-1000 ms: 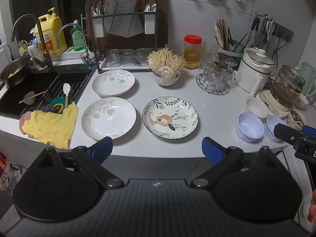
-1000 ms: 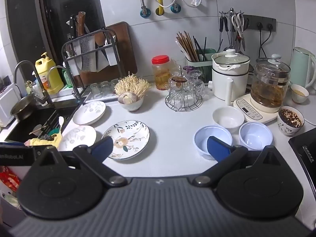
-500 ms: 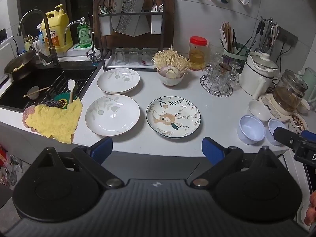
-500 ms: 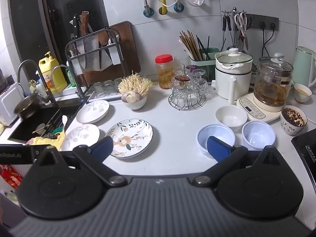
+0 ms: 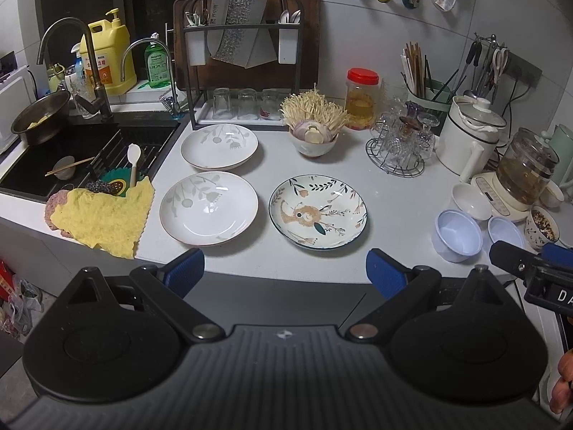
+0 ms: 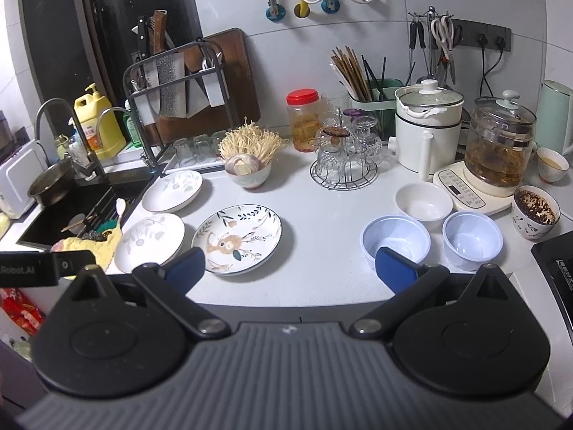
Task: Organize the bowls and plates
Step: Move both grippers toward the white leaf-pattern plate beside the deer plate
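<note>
Both grippers spread apart, empty, held short of the tabletop (image 5: 315,157) edge: left gripper (image 5: 284,267), right gripper (image 6: 290,265). Three plates lie unstacked at 11–12 o'clock, floral plate (image 5: 318,212) nearest. Blue bowl (image 6: 395,242) at 1 o'clock, unnested; sorting apparently unstarted.

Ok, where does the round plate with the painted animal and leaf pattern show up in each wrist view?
Left wrist: the round patterned plate lies centre frame, right of two white plates.
Right wrist: the same plate lies left of centre, near the left blue fingertip.
Shared landmark: the red-lidded glass jar at the wall behind it.
</note>
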The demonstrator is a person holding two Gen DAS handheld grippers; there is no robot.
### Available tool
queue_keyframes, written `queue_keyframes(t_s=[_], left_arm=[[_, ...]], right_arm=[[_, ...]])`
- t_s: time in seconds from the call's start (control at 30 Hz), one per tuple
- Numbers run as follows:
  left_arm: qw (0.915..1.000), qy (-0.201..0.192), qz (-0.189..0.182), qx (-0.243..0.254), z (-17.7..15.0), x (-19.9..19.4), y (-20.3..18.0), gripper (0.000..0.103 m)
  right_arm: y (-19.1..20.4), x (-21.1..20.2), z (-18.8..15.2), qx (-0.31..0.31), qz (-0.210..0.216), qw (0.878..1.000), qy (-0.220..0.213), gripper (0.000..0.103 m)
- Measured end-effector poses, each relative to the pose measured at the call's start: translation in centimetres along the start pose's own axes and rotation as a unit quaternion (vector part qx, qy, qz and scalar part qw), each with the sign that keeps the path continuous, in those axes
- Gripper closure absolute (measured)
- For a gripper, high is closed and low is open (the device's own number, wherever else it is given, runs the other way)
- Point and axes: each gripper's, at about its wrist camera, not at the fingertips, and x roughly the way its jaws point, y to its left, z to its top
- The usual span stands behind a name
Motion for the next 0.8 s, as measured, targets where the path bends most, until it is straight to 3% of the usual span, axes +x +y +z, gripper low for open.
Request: queue_keyframes(t_s=[0.8], left_arm=[[0.9996, -0.018, 0.007, -0.022, 0.8, -0.6, 1.7, 0.004]], right_arm=[[0.4, 0.1, 0.5, -0.006, 0.013, 1.000, 0.002, 0.000]])
